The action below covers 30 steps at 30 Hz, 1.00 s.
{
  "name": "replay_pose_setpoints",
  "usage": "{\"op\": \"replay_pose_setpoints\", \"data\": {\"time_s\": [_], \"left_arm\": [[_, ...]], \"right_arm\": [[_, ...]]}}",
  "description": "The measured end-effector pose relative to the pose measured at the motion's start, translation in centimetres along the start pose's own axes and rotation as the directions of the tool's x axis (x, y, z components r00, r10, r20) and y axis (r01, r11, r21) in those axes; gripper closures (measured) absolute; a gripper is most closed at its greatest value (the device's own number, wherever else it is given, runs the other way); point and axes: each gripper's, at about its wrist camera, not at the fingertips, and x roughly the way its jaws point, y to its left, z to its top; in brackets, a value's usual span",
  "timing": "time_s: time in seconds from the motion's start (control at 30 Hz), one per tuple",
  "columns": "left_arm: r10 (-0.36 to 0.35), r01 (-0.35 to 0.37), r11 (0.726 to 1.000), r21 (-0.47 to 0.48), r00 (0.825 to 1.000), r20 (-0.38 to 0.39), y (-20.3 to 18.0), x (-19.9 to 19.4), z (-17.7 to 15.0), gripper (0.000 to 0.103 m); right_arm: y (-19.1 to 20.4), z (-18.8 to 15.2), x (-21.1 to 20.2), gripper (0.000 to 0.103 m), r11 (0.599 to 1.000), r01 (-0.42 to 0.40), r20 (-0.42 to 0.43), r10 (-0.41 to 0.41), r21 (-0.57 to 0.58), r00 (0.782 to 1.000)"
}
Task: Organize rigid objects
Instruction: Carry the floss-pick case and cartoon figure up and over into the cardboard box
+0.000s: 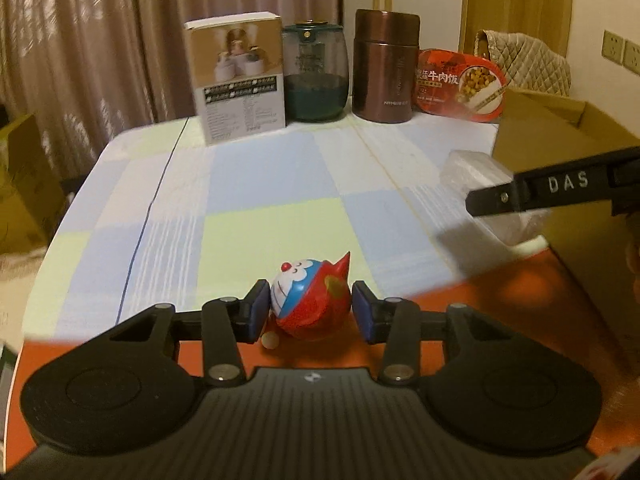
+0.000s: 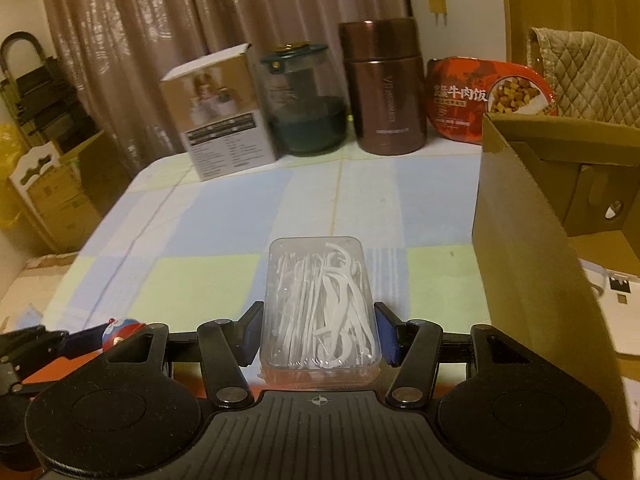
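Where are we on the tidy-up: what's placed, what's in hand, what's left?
Looks placed: white carton, teal jar, brown flask and beef rice bowl stand in a row at the table's far edge. In hand: left gripper shut on the Doraemon toy; right gripper shut on the clear floss-pick box. Left: set both down, perhaps in the row or the open cardboard box.

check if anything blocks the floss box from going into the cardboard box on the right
Nothing visible does. The right gripper holds the floss box beside the cardboard box; only that box's near wall rises between them.
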Motion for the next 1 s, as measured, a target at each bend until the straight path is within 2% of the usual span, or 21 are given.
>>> {"op": "replay_pose_setpoints", "data": {"time_s": [0.13,0.4,0.7,1.0], "left_arm": [[-0.012,0.012,1.0,-0.025,1.0,-0.01,-1.0,-3.6,-1.4,0.064],[-0.039,0.042,0.994,-0.098,0.999,0.027,-3.9,-11.4,-3.8,0.064],[-0.053,0.06,0.991,-0.118,0.997,0.057,-7.5,-18.5,-6.6,0.064],[-0.081,0.092,0.99,-0.111,0.992,0.095,-10.5,-22.9,-6.9,0.064]], "right_arm": [[1.3,-1.3,-3.6,0.05,0.999,-0.026,0.003,0.026,-0.032,1.0],[3.2,-5.7,-11.8,0.05,0.996,-0.059,0.051,0.063,-0.069,0.997],[3.1,-11.3,-19.0,0.05,0.994,-0.006,0.074,0.014,-0.108,0.997],[0.5,-14.3,-25.2,0.05,0.997,0.042,0.088,-0.036,-0.065,0.995]]}}
